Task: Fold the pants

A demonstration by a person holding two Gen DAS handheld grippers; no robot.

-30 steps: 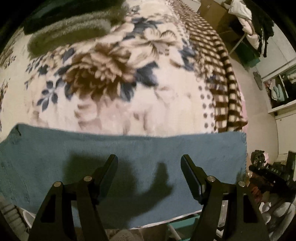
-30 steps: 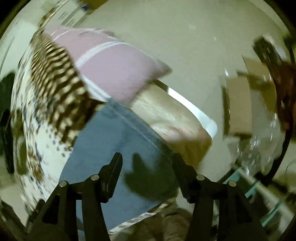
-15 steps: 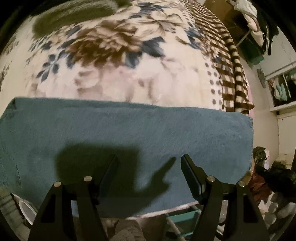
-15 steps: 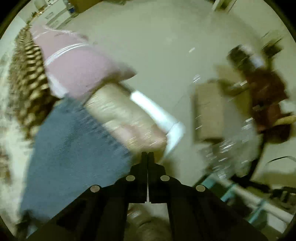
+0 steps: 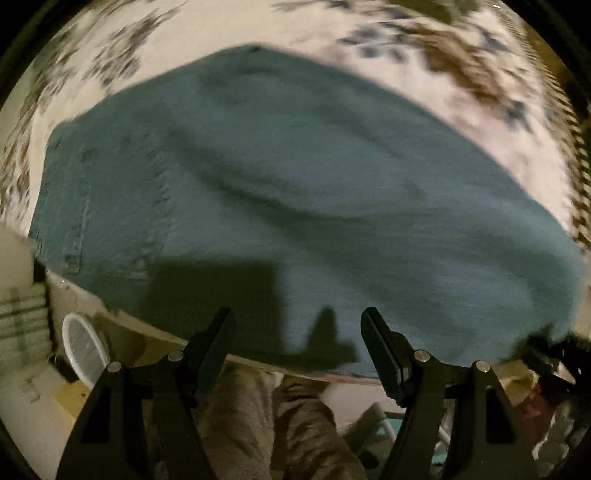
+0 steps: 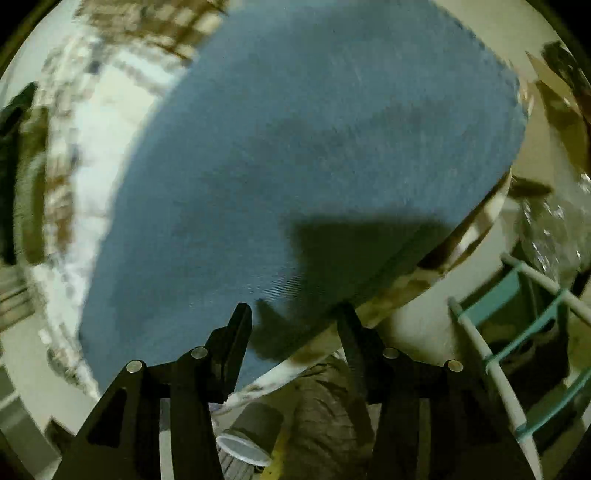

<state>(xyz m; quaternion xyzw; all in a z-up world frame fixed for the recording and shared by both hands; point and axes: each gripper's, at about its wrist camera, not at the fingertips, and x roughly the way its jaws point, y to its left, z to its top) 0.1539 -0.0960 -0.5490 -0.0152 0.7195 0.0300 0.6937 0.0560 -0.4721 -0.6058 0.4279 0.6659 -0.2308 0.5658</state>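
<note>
The pants point(image 5: 295, 192), blue-green and folded into a broad flat band, lie on a floral blanket point(image 5: 424, 74) that covers the bed, along its near edge. In the left wrist view the left gripper point(image 5: 297, 332) hangs above that near edge with its fingers point(image 5: 218, 339) spread apart and nothing between them; their shadow falls on the cloth just beyond the tips. A long crease runs across the pants from the left toward the right, and stitched seams show at the left end. In the right wrist view the right gripper point(image 6: 295, 321) is over the near right part of the pants point(image 6: 295, 166), its fingers point(image 6: 236, 332) parting, released from the cloth, with no fabric pinched between them. A checked brown strip of the blanket point(image 6: 155, 33) shows at the far left there. Below the bed edge are the person's patterned trouser legs point(image 5: 295, 424), a white round container point(image 5: 83, 347) at the left and a teal and white rack point(image 6: 517, 354) at the right. Both views are blurred.
</note>
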